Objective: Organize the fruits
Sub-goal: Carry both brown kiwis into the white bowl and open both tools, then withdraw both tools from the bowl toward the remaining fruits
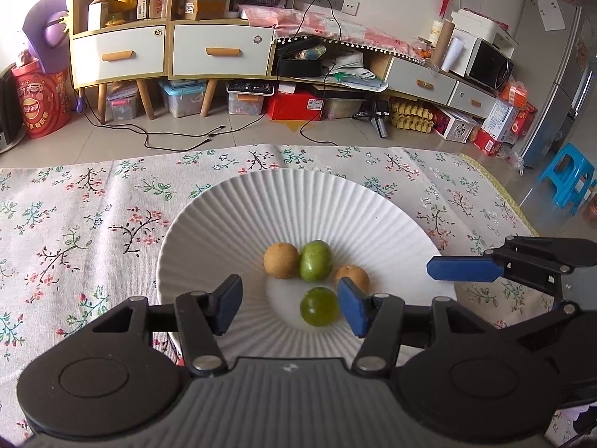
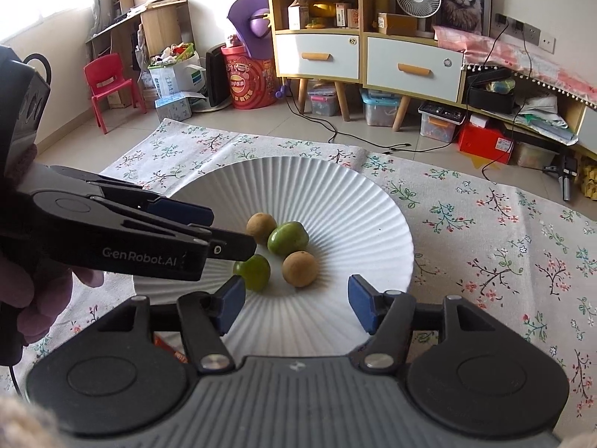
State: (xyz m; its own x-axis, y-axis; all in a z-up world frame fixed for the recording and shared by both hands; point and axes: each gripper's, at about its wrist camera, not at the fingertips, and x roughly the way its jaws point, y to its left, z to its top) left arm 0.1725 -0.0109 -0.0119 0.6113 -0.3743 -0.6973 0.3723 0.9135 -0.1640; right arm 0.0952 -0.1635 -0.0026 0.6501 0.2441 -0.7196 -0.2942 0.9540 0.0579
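Observation:
A white ribbed plate (image 1: pixel 317 201) (image 2: pixel 335 194) sits on the floral cloth. In it lie two green fruits (image 1: pixel 316 260) (image 1: pixel 319 306) and two brown fruits (image 1: pixel 280 260) (image 1: pixel 354 274). The right wrist view shows them too: green (image 2: pixel 287 238) (image 2: pixel 255 271), brown (image 2: pixel 261 224) (image 2: pixel 300 268). My left gripper (image 1: pixel 289 308) is open over the plate's near side, the near green fruit between its pads. It also shows in the right wrist view (image 2: pixel 224 229). My right gripper (image 2: pixel 296 308) is open and empty above the plate's near rim; one of its fingers (image 1: pixel 462 268) shows in the left wrist view.
The floral cloth (image 1: pixel 93 224) (image 2: pixel 503 231) covers the table. Beyond its far edge is the floor with cables (image 1: pixel 179 138), cabinets (image 1: pixel 168 48), storage boxes, a blue stool (image 1: pixel 567 179) and a red chair (image 2: pixel 110 86).

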